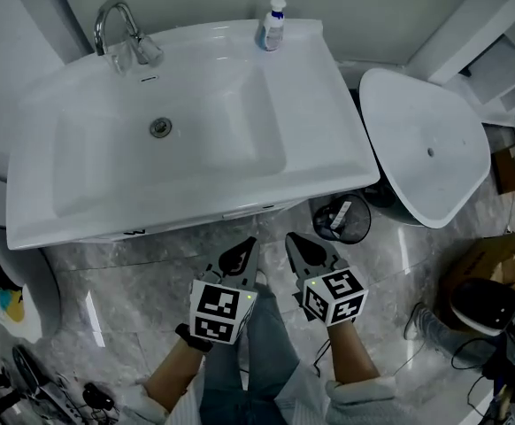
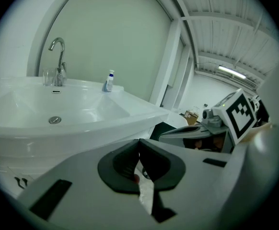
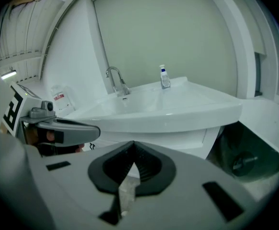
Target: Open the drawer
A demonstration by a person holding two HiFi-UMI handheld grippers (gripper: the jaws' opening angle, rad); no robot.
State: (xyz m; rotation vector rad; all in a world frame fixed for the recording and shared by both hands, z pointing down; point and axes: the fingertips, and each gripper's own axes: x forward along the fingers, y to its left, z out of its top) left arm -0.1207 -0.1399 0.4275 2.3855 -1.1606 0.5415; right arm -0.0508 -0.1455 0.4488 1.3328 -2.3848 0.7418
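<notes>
Sink (image 1: 311,104) glossy white, smooth (ceramic look). Tap (image 1: 116,25) shiny chromed metal. Bottle (image 1: 273,25) smooth plastic. Floor (image 1: 134,264) polished grey marbled tile, reflective. Toilet lid (image 1: 426,149) smooth white with a soft sheen. Bin (image 1: 342,218) black mesh. Left gripper (image 1: 240,255) and right gripper (image 1: 306,248): matt grey plastic bodies, black ribbed pads (image 2: 120,164).

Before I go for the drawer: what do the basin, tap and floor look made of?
Basin: probably glazed ceramic or cast resin, glossy white with soft highlights. Tap: metal, chrome-polished by its mirror shine. Floor: polished grey marble or marble-look tile, veined, reflecting lights.
</notes>
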